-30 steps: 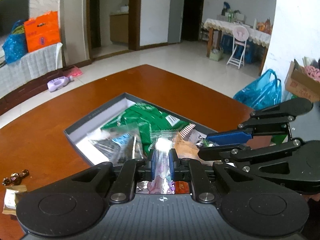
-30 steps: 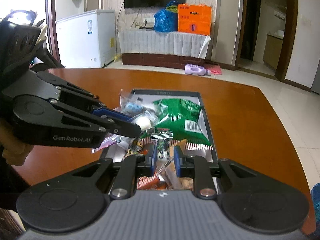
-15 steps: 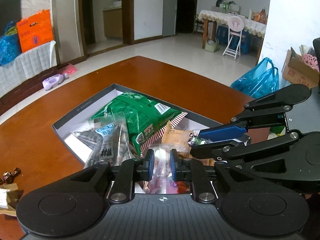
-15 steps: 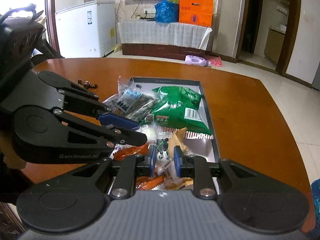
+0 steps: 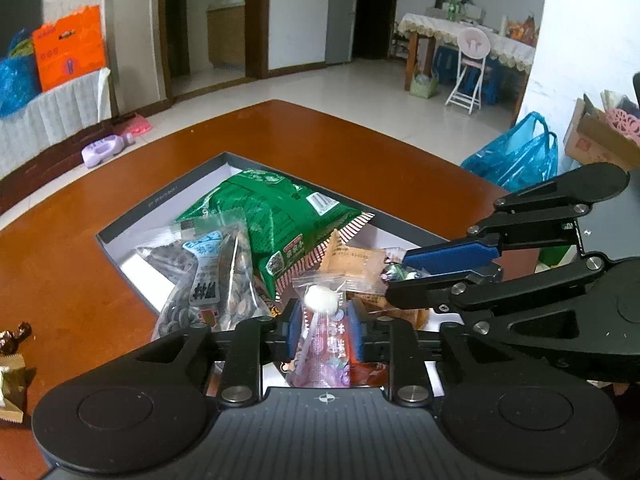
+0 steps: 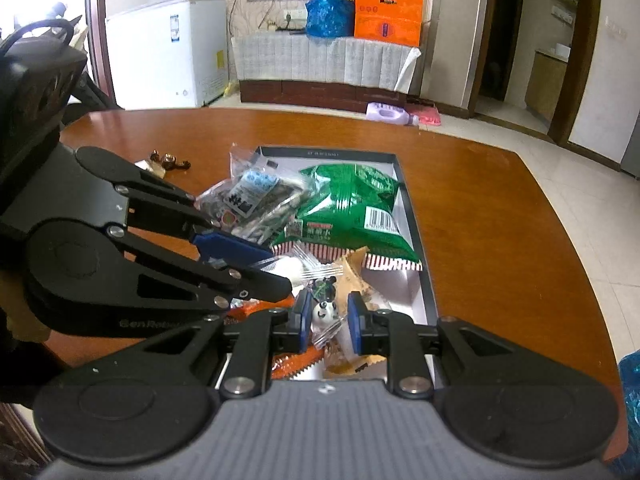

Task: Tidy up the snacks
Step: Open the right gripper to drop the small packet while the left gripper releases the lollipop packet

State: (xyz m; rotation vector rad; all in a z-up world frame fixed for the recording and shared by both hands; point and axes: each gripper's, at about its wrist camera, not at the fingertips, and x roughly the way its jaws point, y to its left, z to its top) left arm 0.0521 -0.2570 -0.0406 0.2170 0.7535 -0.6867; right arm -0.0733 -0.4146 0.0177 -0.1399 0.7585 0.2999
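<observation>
A crinkled clear-and-pink plastic candy packet point(image 5: 322, 344) with a round white sweet is clamped between the left gripper point(image 5: 325, 334) pads, above the shallow grey cardboard box point(image 5: 168, 196). A small clear panda-printed wrapper point(image 6: 326, 314) is pinched by the right gripper point(image 6: 328, 322). A glossy green crisp bag point(image 6: 352, 210) lies beyond both, inside the box on the polished wooden table point(image 6: 500, 220).
</observation>
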